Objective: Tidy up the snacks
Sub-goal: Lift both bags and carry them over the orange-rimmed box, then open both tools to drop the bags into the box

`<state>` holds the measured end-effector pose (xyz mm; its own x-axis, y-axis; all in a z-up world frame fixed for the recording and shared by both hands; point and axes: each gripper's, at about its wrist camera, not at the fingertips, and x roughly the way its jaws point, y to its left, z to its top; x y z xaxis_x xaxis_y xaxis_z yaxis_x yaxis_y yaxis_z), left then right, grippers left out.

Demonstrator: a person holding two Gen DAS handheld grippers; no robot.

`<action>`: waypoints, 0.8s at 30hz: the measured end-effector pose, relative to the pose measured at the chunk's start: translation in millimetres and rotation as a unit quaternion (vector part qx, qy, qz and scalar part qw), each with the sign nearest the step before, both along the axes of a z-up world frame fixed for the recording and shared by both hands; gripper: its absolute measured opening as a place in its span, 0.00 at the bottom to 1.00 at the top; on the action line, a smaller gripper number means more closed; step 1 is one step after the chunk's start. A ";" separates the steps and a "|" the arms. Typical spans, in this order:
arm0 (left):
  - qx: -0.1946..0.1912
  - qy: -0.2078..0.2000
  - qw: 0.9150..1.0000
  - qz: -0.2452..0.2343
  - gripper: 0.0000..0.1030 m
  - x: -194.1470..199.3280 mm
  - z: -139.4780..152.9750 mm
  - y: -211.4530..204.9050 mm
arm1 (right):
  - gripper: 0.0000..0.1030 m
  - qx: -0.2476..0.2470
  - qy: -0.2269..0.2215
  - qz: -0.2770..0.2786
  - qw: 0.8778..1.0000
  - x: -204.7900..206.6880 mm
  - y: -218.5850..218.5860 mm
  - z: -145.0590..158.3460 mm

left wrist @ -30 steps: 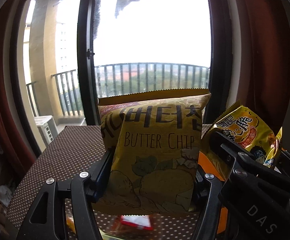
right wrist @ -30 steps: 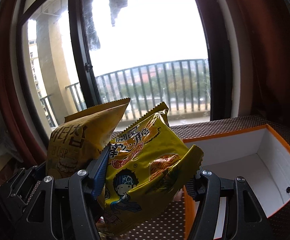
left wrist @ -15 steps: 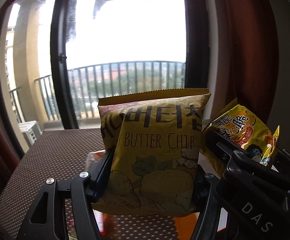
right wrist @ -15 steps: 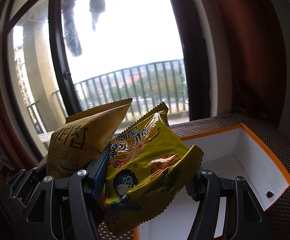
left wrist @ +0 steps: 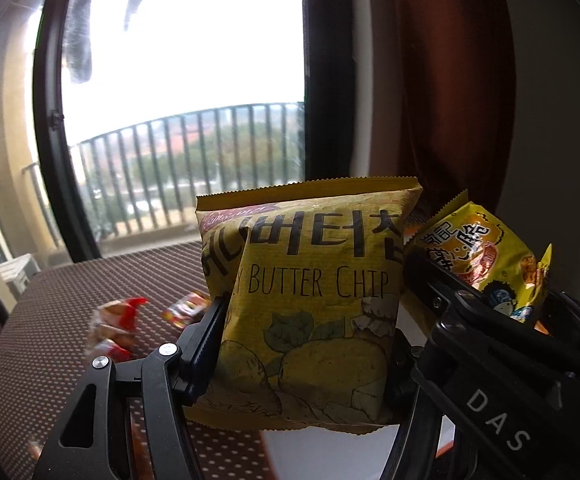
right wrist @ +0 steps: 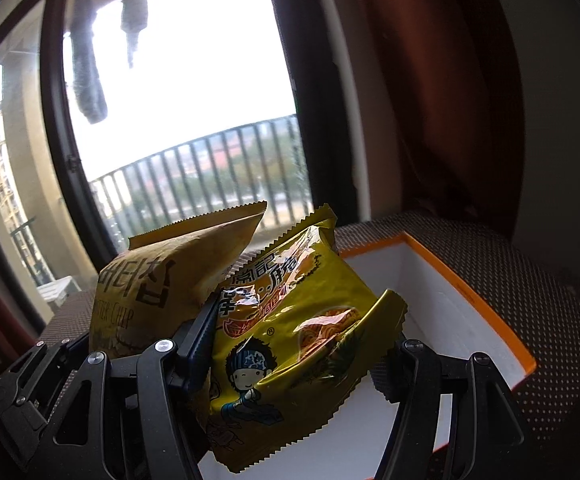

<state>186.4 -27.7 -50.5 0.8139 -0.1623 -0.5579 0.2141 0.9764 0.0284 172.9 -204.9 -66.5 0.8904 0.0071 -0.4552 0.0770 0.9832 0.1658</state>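
Brown dotted tablecloth (left wrist: 74, 296) under a tall window (left wrist: 194, 92) with a balcony railing (left wrist: 194, 148) outside and a red-brown curtain (right wrist: 442, 92) to the right.

Grippers: two, black. Left gripper (left wrist: 306, 344) clenched on the chip bag; right gripper (right wrist: 302, 344) clenched on the noodle pack. They are held side by side, the right gripper's frame showing at the right edge of the left view.

Snack bags in hand: two.
- Chip bag (left wrist: 310, 300): one. Dull yellow, matte, puffed, serrated top seal, black Korean lettering over "BUTTER CHIP", potato drawing below. Held upright between the left jaws, pinched at its lower sides, top half rising clear above the fingertips.
- Noodle pack (right wrist: 294, 344): one. Glossy yellow, crinkled, Chinese lettering, cartoon boy in a blue headband, noodle picture. Tilted, top leaning right, gripped across its middle by the right jaws, above the box.

Box (right wrist: 466, 292): one. White inside, orange rim, open top, on the cloth just ahead of and beneath the right gripper.

Loose snacks (left wrist: 118, 328) on the cloth: at least two small red-and-white wrappers, blurred, left of the left gripper.
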 end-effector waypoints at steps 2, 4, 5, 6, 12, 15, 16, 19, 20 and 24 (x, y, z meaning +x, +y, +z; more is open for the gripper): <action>0.008 0.002 1.000 -0.005 0.64 8.0 -4.0 -4.0 | 0.65 0.007 0.010 -0.008 1.000 0.9 -9.2 -7.2; 0.025 -0.002 1.000 -0.013 0.64 15.2 -7.8 -10.2 | 0.65 0.015 0.019 -0.017 1.000 3.5 -17.1 -13.5; 0.030 -0.004 0.999 -0.017 0.64 17.9 -9.2 -13.3 | 0.65 0.015 0.021 -0.022 0.999 4.5 -19.6 -15.4; 0.035 -0.006 0.999 -0.020 0.64 21.3 -10.8 -15.7 | 0.65 0.015 0.022 -0.028 0.999 5.5 -22.6 -16.9; 0.040 -0.004 0.998 -0.039 0.64 44.7 -15.1 -20.7 | 0.65 0.024 0.025 -0.049 0.998 10.9 -40.5 -19.1; 0.038 -0.001 0.998 -0.051 0.64 54.0 -18.0 -24.3 | 0.65 0.028 0.027 -0.059 0.998 16.4 -47.5 -18.6; 0.035 0.005 0.998 -0.060 0.65 57.5 -19.9 -27.1 | 0.64 0.029 0.027 -0.062 0.997 18.2 -49.7 -18.4; 0.018 0.039 0.996 -0.082 0.61 74.3 -30.5 -30.4 | 0.53 0.026 0.034 -0.063 0.997 25.8 -53.7 -20.1; 0.021 0.047 0.995 -0.080 0.61 81.1 -34.4 -30.1 | 0.53 0.034 0.041 -0.060 0.997 29.6 -56.8 -22.6; 0.027 0.103 0.991 -0.084 0.80 106.5 -47.0 -29.3 | 0.53 0.037 0.062 -0.055 0.996 39.9 -62.6 -31.5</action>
<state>293.0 -57.1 -97.5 0.6466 -0.2516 -0.7201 0.3798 0.9249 0.0179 212.8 -267.5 -98.1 0.8244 -0.0502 -0.5638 0.2086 0.9529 0.2200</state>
